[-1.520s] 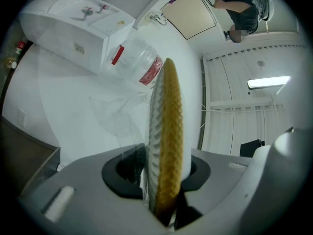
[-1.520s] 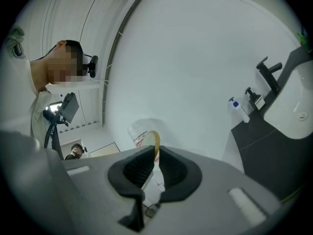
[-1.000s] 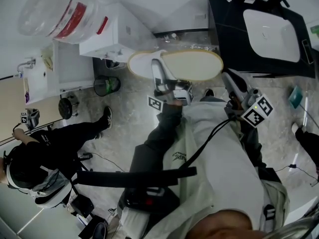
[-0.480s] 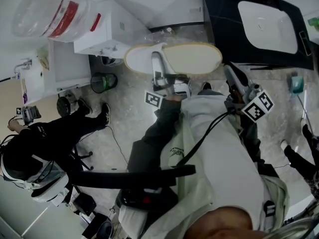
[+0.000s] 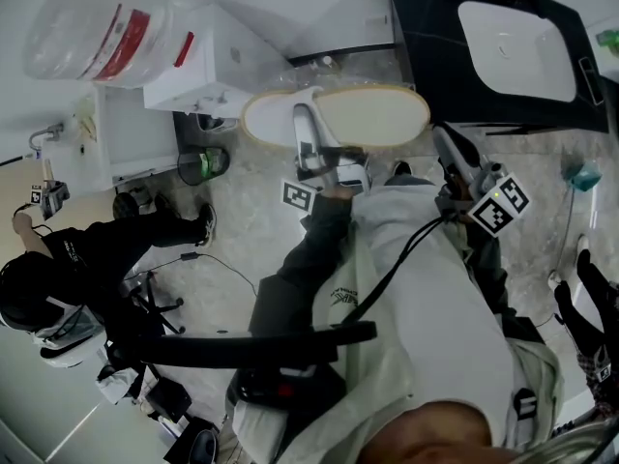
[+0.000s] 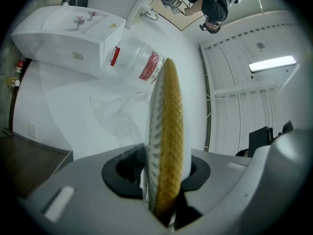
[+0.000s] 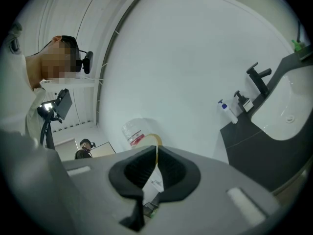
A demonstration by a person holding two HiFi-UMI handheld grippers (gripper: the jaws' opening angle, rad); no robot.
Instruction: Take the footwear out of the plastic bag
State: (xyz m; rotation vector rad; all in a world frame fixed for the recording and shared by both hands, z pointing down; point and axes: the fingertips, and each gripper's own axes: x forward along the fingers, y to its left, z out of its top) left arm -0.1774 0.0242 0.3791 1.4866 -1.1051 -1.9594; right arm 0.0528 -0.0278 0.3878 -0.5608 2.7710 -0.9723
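Holding the slipper (image 5: 382,114) edge-on in your left gripper (image 5: 306,131), just beside the dark sink counter (image 5: 435,75), grip firmly. Your right gripper (image 5: 442,137), nearer that counter, has just been closing with nothing visibly caught; re-pinch the clear plastic bag (image 6: 115,114) there and peel it off.

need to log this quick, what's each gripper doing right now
left gripper: closed on the slipper
right gripper: fingers have just been closing, now shut, nothing seen between them

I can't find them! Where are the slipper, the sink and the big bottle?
slipper (image 5: 382,114), head view, its pale sole.
sink (image 5: 513,51), head view, white basin.
big bottle (image 5: 73,22), head view, clear side.
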